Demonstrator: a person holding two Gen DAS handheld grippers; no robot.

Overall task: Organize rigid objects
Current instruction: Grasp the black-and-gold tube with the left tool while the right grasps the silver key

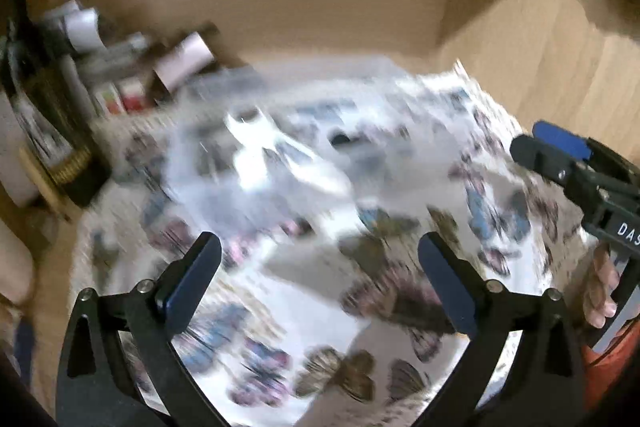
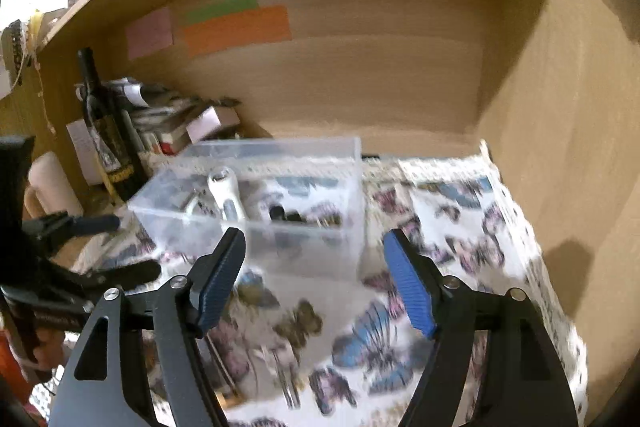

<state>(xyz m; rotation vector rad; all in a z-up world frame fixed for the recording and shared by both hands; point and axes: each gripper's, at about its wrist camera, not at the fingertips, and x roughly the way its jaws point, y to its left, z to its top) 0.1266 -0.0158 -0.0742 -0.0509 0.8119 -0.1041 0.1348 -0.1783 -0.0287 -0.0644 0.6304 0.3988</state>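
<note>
A butterfly-print cloth (image 2: pixel 460 227) covers the floor of a wooden alcove (image 2: pixel 380 67). On its far left stands a clear plastic box (image 2: pixel 256 227), see-through and square-sided, holding a white tool (image 2: pixel 226 193) and small dark pieces (image 2: pixel 286 215); motion blur hides finer detail. Nearer, the left gripper (image 1: pixel 320 267) and right gripper (image 2: pixel 314 279) hang wide open, both empty.

Clear glossy plastic box (image 2: pixel 256 187), butterfly-print cloth (image 2: pixel 452 227), matt wood shelf wall (image 2: pixel 360 67), ribbed blue claw pads (image 2: pixel 412 287)
</note>
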